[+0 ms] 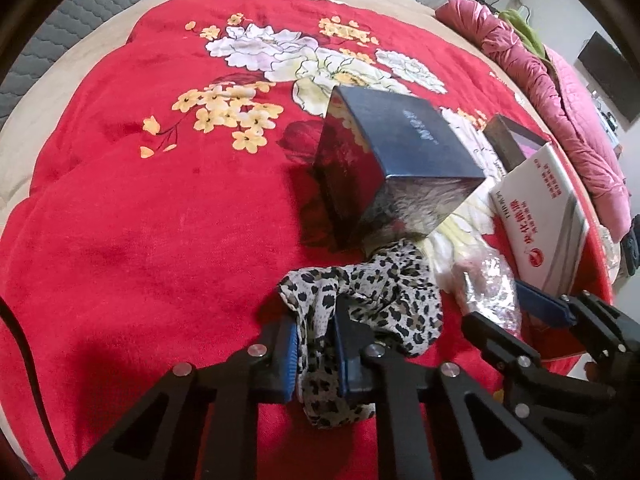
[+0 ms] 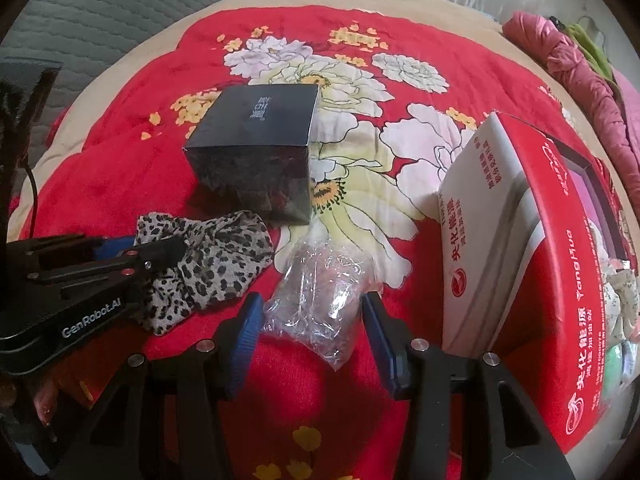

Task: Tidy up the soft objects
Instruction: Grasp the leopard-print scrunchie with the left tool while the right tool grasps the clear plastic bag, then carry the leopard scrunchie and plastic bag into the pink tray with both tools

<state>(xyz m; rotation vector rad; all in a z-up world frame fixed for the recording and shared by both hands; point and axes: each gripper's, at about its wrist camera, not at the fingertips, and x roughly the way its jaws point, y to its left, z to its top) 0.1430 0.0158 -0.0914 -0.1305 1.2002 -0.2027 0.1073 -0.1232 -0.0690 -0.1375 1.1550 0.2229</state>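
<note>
A leopard-print cloth point(image 1: 372, 300) lies bunched on the red floral blanket point(image 1: 160, 200). My left gripper point(image 1: 316, 344) is shut on the cloth, which shows between its blue pads. The cloth also shows in the right wrist view point(image 2: 212, 264), with the left gripper point(image 2: 132, 256) on it. A crumpled clear plastic bag point(image 2: 320, 296) lies beside the cloth. My right gripper point(image 2: 312, 344) is open, its blue pads on either side of the bag. The bag point(image 1: 488, 288) and the right gripper point(image 1: 500, 312) show at the right of the left wrist view.
A dark blue box point(image 2: 260, 144) stands just beyond the cloth and bag. A red and white carton point(image 2: 520, 248) holding soft items lies at the right. A pink quilt point(image 1: 560, 92) is piled at the bed's far right edge.
</note>
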